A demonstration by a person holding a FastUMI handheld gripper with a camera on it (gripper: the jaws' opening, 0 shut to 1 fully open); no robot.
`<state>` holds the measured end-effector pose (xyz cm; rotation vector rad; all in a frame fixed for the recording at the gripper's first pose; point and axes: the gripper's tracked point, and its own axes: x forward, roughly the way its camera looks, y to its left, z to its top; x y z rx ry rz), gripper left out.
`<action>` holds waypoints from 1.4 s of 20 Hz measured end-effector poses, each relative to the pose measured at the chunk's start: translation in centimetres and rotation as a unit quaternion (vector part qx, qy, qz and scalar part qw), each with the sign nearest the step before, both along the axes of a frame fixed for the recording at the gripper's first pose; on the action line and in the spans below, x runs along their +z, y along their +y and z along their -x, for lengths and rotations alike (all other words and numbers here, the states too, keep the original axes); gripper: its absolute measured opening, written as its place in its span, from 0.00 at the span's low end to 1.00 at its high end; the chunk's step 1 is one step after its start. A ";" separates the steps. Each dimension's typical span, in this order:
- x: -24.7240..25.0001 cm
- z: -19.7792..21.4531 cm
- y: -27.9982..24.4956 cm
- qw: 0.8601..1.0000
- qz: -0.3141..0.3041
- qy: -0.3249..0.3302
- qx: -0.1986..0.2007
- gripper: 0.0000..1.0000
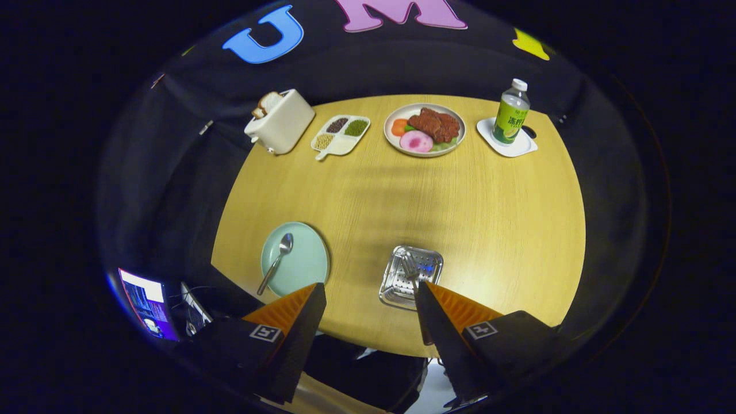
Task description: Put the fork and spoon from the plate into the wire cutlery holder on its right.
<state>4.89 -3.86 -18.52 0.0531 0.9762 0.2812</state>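
Observation:
A pale green plate (307, 256) lies near the table's front edge, just ahead of my left finger. A metal spoon (277, 260) rests on it, bowl pointing away from me. To the plate's right stands the wire cutlery holder (409, 277), seen from above, just ahead of my right finger. A fork (411, 270) stands inside it, tines up. My gripper (371, 296) hovers high over the front edge of the table, open, nothing between its fingers.
At the far side of the round wooden table (489, 218) stand a white toaster (280, 122) with bread, a divided dish (341, 134) of beans, a plate of food (424, 130) and a green bottle (510, 113) on a white coaster. A screen (146, 302) glows left of the fingers.

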 end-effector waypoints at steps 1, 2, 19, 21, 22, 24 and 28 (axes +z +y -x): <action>0.3 0.0 1.0 1.000 -0.005 -0.021 -0.011 1.00; 0.4 0.0 2.0 0.999 -0.008 -0.039 -0.021 0.99; -14.1 2.0 22.9 1.000 0.007 0.012 0.010 1.00; -16.7 2.4 23.7 0.999 0.024 0.038 0.017 0.99; -17.9 2.3 24.1 0.998 0.033 0.046 0.020 0.99; -20.3 1.9 24.4 0.996 0.056 0.056 0.028 1.00; -22.8 1.5 24.8 0.994 0.074 0.082 0.024 1.00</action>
